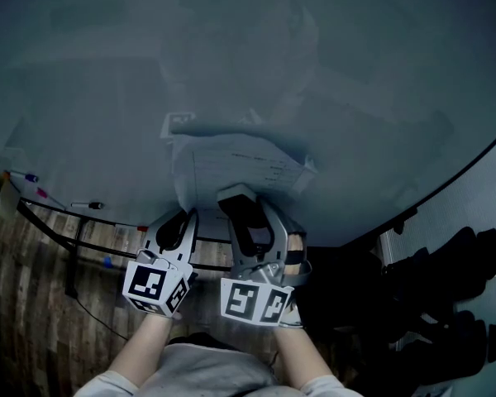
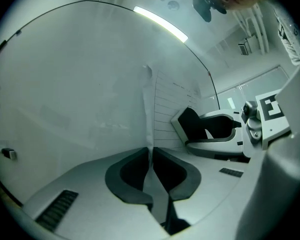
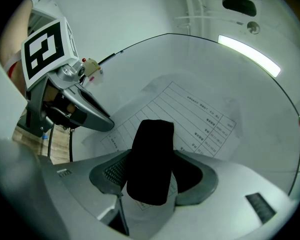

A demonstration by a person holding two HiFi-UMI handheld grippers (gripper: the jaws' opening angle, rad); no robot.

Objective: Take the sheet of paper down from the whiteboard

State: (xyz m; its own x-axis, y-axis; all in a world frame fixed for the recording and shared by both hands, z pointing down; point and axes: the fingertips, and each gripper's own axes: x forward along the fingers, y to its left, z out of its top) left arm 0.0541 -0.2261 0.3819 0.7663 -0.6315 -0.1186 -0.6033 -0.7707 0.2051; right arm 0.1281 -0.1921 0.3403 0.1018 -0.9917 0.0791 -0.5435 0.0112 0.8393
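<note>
Paper sheet [image 3: 190, 114] (bottom hidden) behind black block [image 3: 150, 159]

The whiteboard [image 1: 331, 73] carries a printed sheet of paper [image 1: 231, 165], markers [image 1: 88, 205] along its ledge [image 1: 58, 208].

Head view dim, bluish, underexposed; whiteboard [image 1: 248, 73] murky grey. Gripper views brighter under ceiling light strip [image 3: 250, 55]. Heavy fisheye, black corners. Print on paper [image 3: 190, 114] fairly sharp; black block [image 3: 150, 161] featureless; near jaws soft.
</note>
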